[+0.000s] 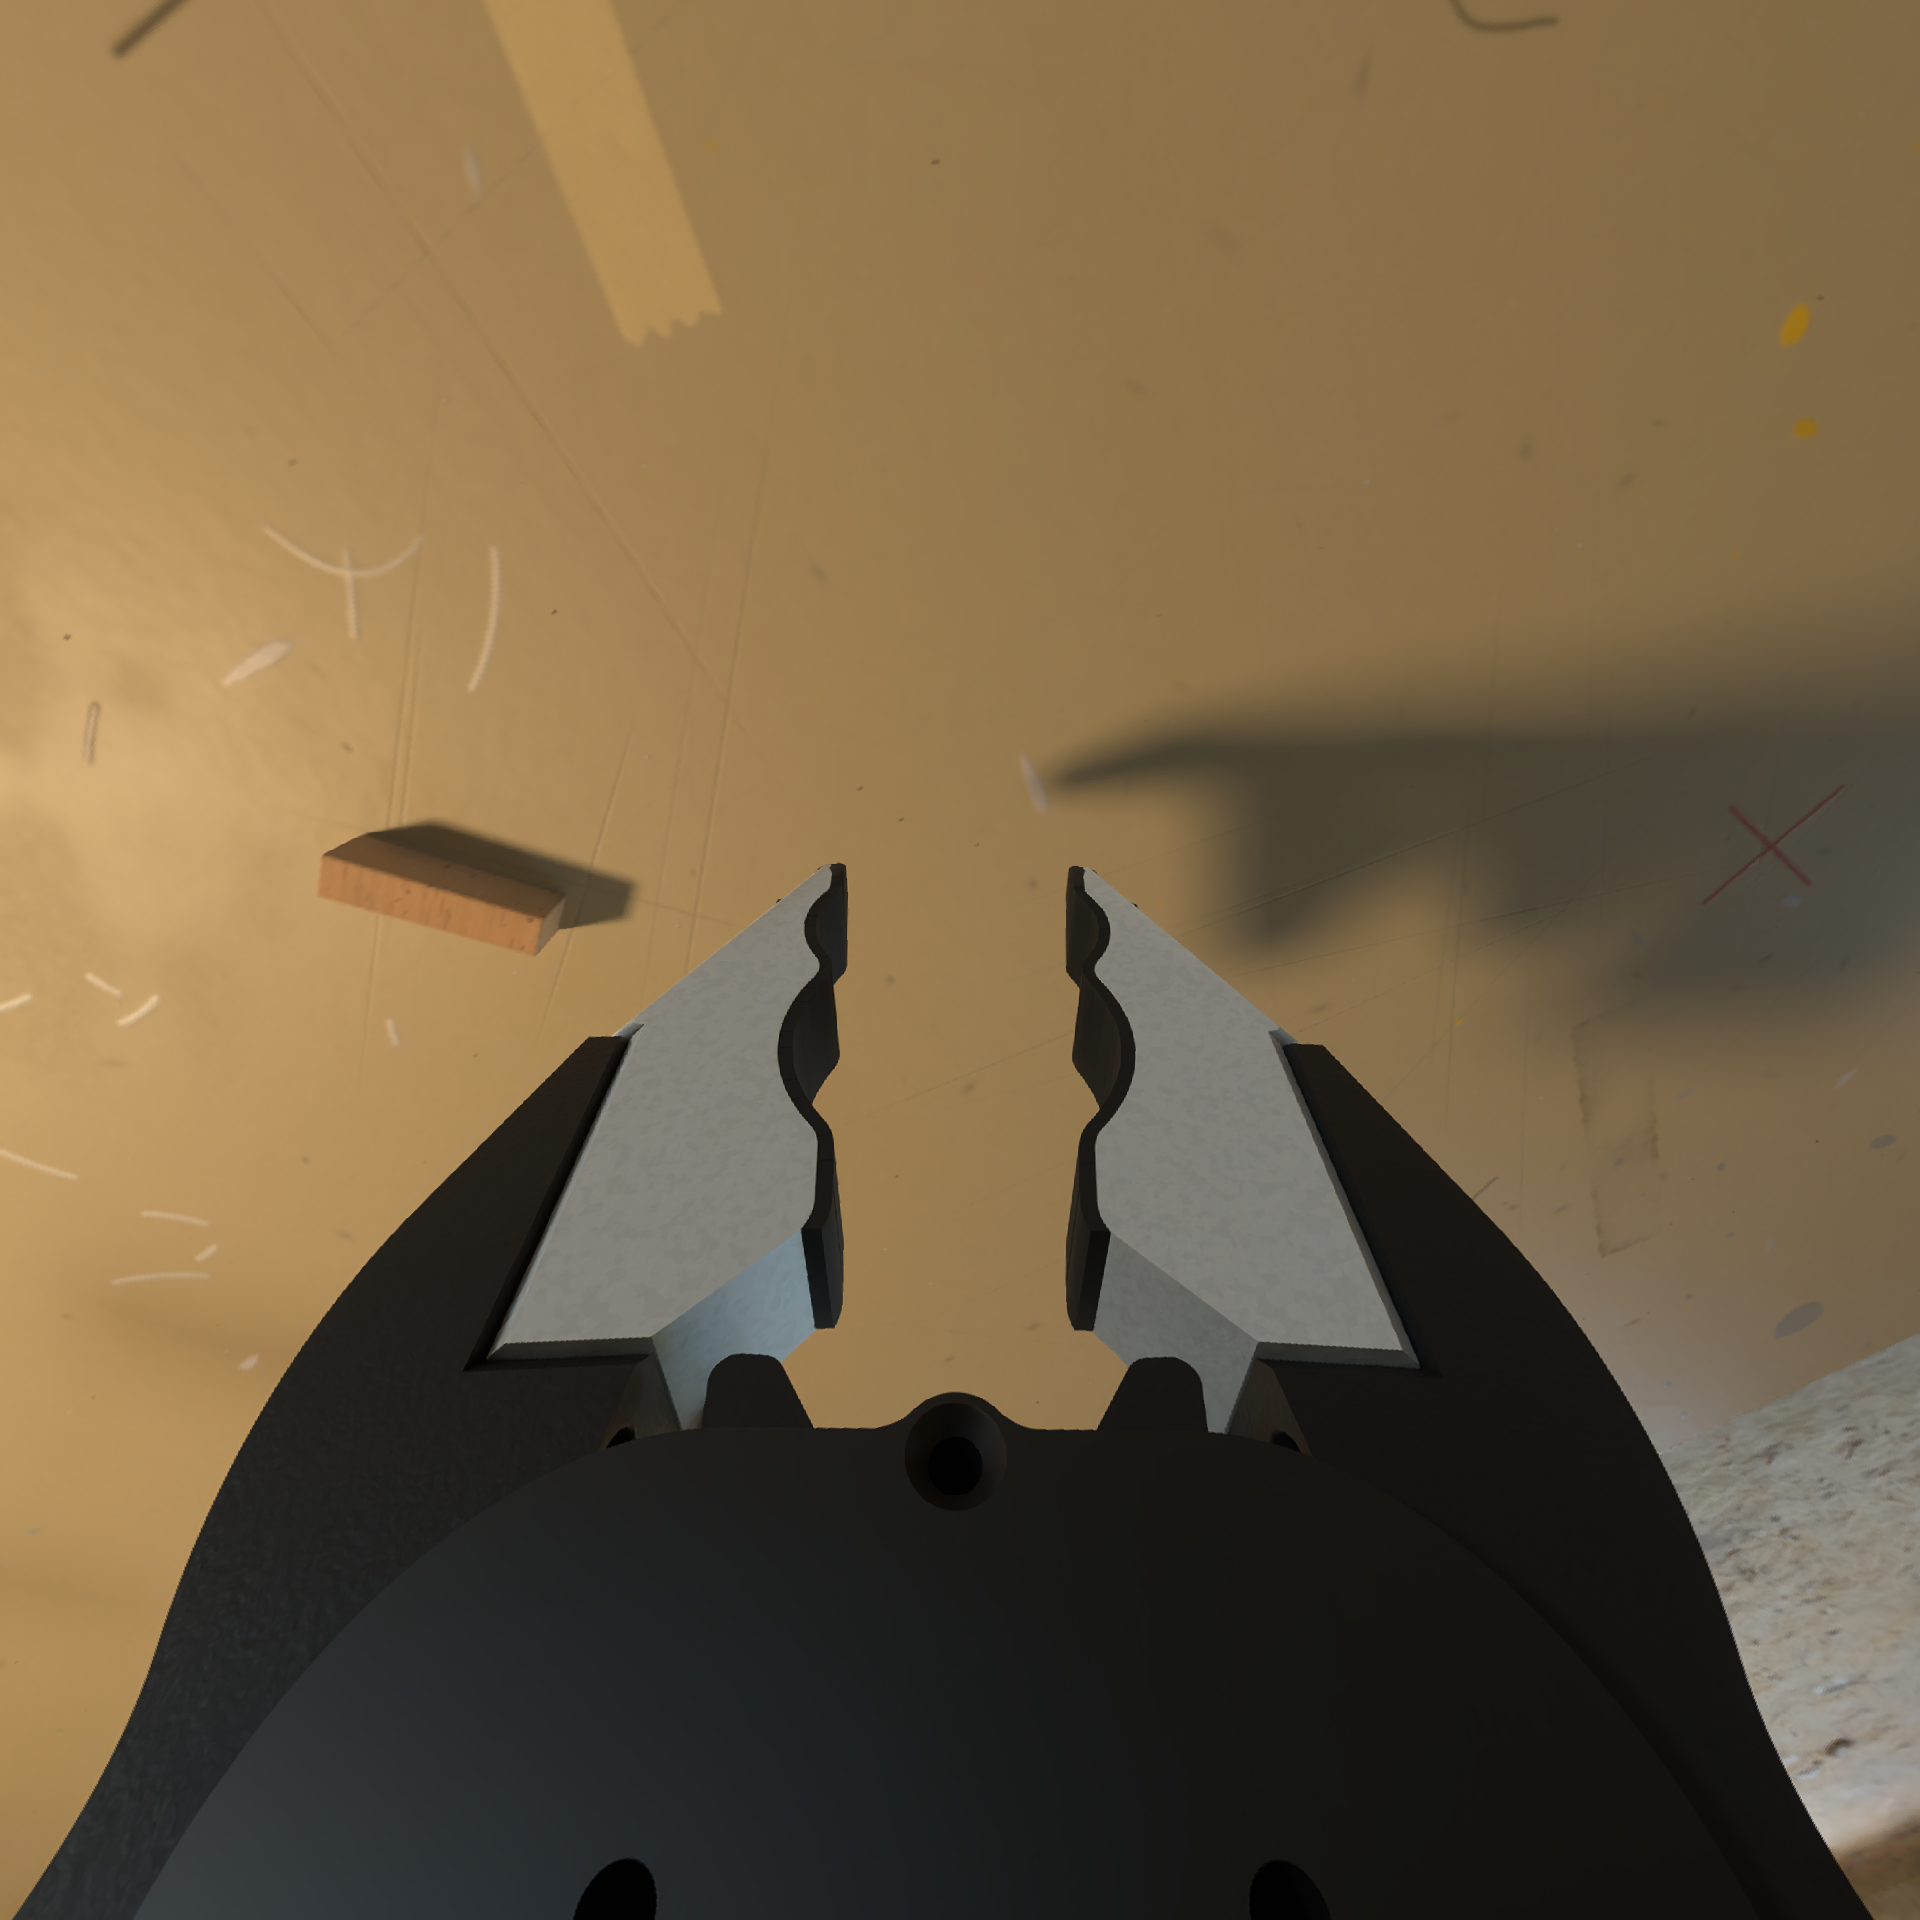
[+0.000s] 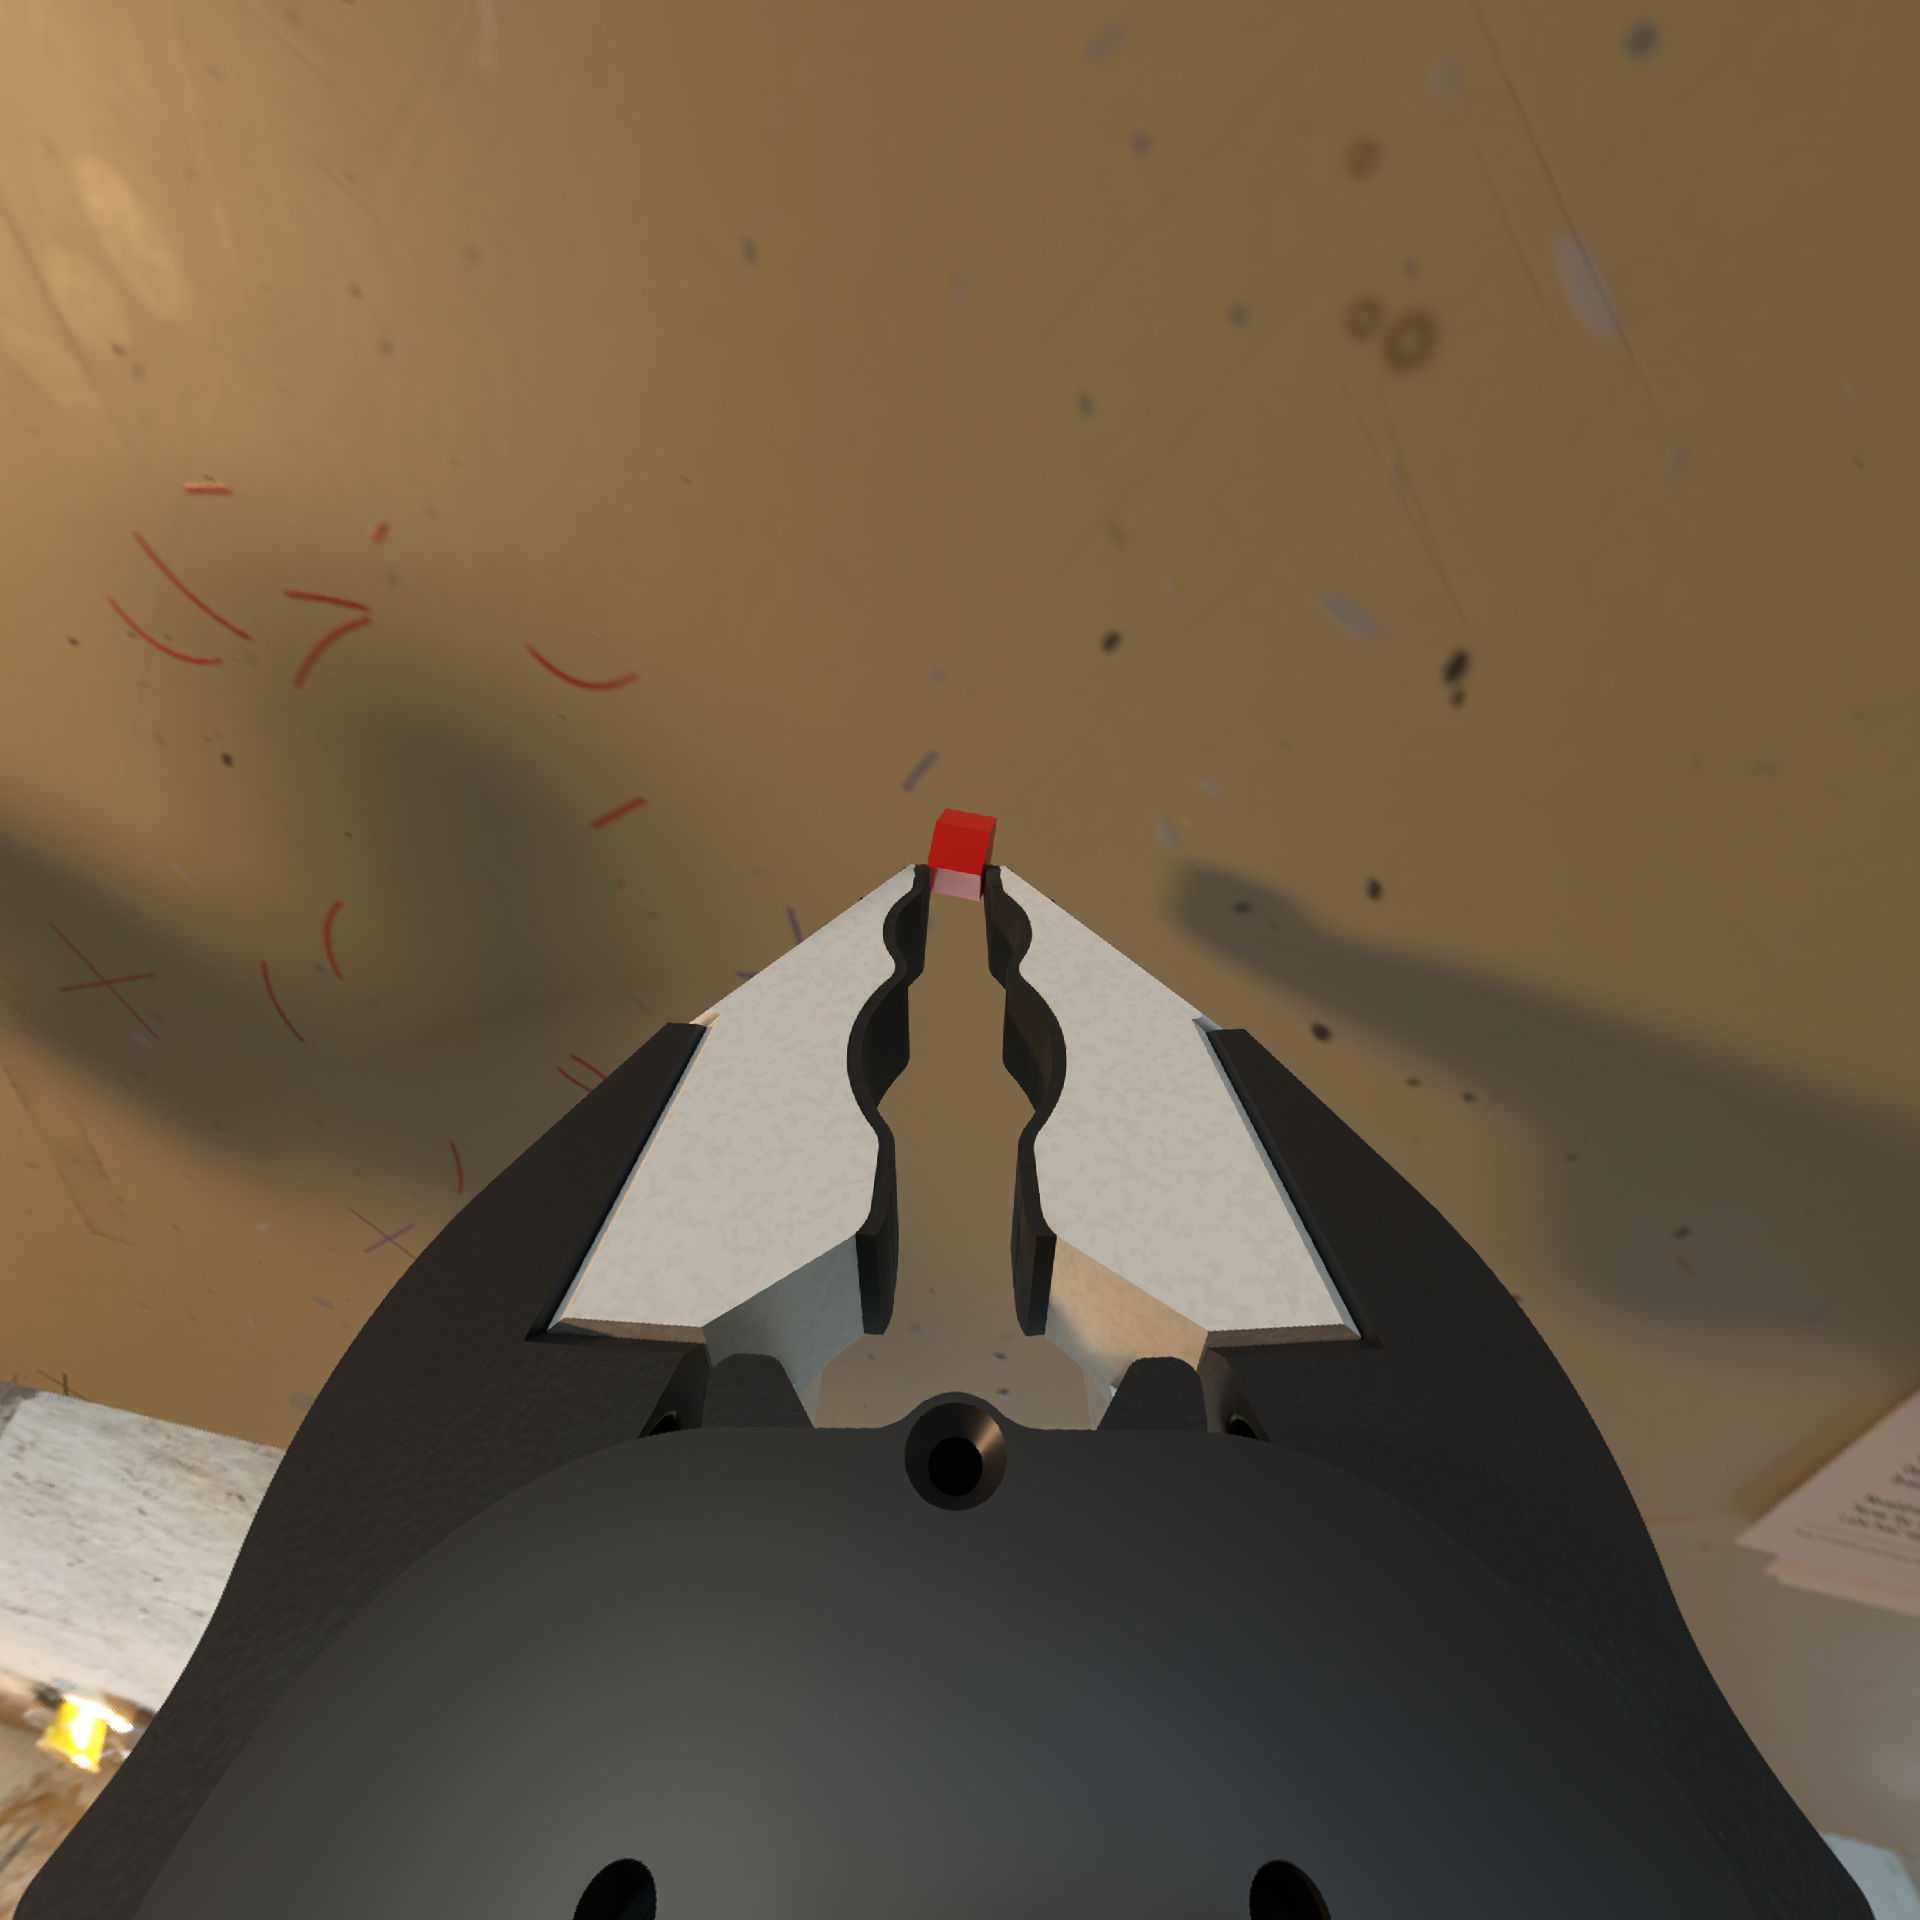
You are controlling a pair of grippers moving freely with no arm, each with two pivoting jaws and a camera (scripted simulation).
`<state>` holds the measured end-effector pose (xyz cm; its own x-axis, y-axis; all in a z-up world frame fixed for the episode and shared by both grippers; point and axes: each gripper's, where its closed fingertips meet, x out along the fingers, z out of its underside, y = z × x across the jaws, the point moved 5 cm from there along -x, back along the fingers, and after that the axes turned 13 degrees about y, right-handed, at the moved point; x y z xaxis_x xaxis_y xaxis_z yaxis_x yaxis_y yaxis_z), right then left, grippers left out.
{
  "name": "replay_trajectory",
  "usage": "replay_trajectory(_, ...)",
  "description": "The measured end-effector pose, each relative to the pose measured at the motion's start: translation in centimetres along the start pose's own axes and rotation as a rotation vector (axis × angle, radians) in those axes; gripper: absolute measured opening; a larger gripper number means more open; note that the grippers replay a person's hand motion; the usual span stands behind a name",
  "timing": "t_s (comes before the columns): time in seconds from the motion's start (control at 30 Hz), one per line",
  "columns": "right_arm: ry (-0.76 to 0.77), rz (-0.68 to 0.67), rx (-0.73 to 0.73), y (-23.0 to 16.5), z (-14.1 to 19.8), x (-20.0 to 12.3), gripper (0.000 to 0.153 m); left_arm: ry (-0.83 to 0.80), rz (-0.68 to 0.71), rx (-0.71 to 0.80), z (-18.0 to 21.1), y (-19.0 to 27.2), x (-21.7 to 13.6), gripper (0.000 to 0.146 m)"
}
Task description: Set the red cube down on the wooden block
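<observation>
Between the tips of your right gripper (image 2: 956, 878), the small red cube (image 2: 961, 844) sits pinched, its far half poking out past the black pads, which are drawn close on it. It appears to be lifted clear of the scuffed tan tabletop (image 2: 1247, 520), though the right wrist view does not make that certain. Your left gripper (image 1: 956, 873) hangs with its fingers well apart and only bare tabletop (image 1: 1039, 468) showing between them. To its left, well apart from the fingers, the flat rectangular light wooden block (image 1: 442, 894) lies on the table with its top bare. A strip of pale tape (image 1: 613, 177) lies farther off. You have no containers in either view.
</observation>
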<state>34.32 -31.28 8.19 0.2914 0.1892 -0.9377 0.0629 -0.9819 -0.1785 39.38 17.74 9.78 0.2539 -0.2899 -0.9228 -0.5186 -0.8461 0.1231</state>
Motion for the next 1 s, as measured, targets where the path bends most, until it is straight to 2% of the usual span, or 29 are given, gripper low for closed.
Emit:
replay_trajectory(0.13, 0.015, 0.001, -0.052, -2.0, -0.9, 0.8, 0.010, 0.001, 0.022, 0.034, -0.3, 1.5, 0.3, 0.043)
replay_trajectory(0.33, 0.029, 0.050, -0.064, -2.0, -1.8, 1.4, 0.010, -0.002, 0.094, 0.079, -0.4, 3.4, 0.5, 0.051)
replay_trajectory(0.47, -0.009, 0.008, -0.025, -1.7, -2.5, 1.9, 0.010, -0.003, 0.192, 0.077, -0.5, 3.8, 0.3, 0.057)
replay_trajectory(0.57, -0.082, 0.024, -0.024, -1.7, -2.9, 2.5, 0.010, 0.013, 0.274, 0.035, -0.7, 3.5, -0.6, 0.056)
replay_trajectory(0.67, -0.138, 0.026, -0.010, -1.8, -2.9, 2.8, 0.010, 0.061, 0.297, 0.034, -0.9, 3.0, -2.2, 0.052)
replay_trajectory(0.8, -0.172, 0.021, -0.007, -1.8, -2.8, 2.9, 0.010, 0.185, 0.251, 0.031, -1.3, 1.4, -5.4, 0.051)
replay_trajectory(0.9, -0.219, 0.044, -0.020, -1.9, -2.7, 2.9, 0.010, 0.339, 0.189, 0.020, -1.8, -0.2, -8.8, 0.047)
replay_trajectory(1.0, -0.258, 0.057, -0.015, -2.0, -2.7, 3.0, 0.010, 0.565, 0.106, 0.020, -2.1, -1.7, -13.3, 0.044)
